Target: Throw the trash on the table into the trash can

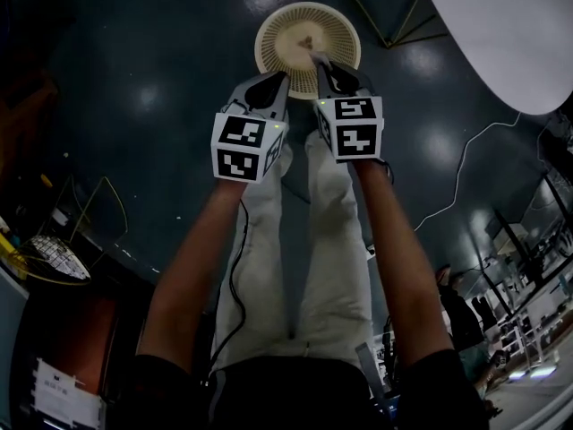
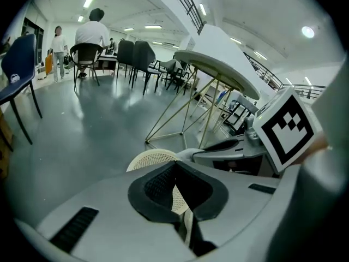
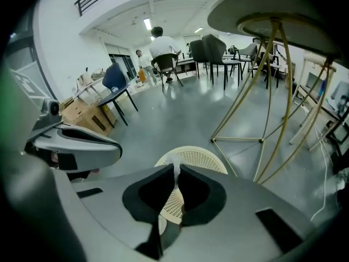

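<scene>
Item: small white scrap of trash [image 3: 175, 172], pinched at the tips of your right gripper [image 1: 320, 64], over the cream perforated plastic trash can [image 1: 307, 38] on the dark floor [image 1: 134, 79]. Left gripper [image 1: 276, 79]: jaws together, nothing seen between them. Handling: centre the scrap over the can's mouth before you part the jaws (light scraps likely drift). Markings: black-and-white square markers [image 1: 240, 146] on both grippers only; no legible writing.

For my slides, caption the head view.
Left gripper and right gripper, pinching a white scrap, above a cream mesh trash can.
</scene>
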Demonstrator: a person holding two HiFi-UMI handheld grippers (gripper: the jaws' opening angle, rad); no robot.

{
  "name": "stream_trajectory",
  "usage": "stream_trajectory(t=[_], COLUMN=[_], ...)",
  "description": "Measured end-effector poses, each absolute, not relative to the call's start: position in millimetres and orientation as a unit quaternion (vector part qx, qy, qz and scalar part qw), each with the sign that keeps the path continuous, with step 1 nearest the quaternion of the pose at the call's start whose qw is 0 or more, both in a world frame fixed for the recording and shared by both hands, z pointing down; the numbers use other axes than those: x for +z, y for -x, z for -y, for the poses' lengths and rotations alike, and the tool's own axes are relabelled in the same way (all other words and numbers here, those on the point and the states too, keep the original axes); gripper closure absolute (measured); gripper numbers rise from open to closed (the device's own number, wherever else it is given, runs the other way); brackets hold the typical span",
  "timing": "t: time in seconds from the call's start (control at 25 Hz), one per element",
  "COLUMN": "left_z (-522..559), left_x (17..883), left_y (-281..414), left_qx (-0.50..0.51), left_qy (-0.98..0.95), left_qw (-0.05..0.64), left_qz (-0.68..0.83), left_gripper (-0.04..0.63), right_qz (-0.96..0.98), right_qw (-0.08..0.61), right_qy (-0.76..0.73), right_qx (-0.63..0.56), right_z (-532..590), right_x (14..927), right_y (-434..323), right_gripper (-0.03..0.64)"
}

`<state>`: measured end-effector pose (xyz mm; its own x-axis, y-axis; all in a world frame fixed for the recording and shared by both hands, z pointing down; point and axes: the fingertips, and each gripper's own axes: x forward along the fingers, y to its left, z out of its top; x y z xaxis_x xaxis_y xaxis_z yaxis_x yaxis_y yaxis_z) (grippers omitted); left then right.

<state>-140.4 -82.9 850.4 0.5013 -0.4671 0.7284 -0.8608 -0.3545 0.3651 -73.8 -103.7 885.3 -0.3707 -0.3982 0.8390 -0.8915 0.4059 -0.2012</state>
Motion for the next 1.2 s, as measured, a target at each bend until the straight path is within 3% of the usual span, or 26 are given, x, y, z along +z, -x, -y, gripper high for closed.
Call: stream_trajectory(t=[0.76, 0.88, 1.2], left_z=[73, 78, 89], left_x=[944, 949, 913], left_y=[154, 154, 155], left_qx=[0.29, 0.291, 0.287], left_qy=[-0.78, -0.781, -0.788], left_qw=[0.376, 0.375, 0.366], left_qz=[0.408, 0.406, 0.404], left_gripper=[0.58, 0.58, 0.58], right_qz=[0.737, 0.735, 0.719], right_qw=[0.403, 0.402, 0.377], right_qy=[-0.402, -0.402, -0.442], right_qx=[0.364, 0.371, 0.382], right_z=[86, 90, 100], right_x=[1007, 1012, 970], right_y=[83, 80, 52], right_gripper=[0.577, 0.531, 0.532])
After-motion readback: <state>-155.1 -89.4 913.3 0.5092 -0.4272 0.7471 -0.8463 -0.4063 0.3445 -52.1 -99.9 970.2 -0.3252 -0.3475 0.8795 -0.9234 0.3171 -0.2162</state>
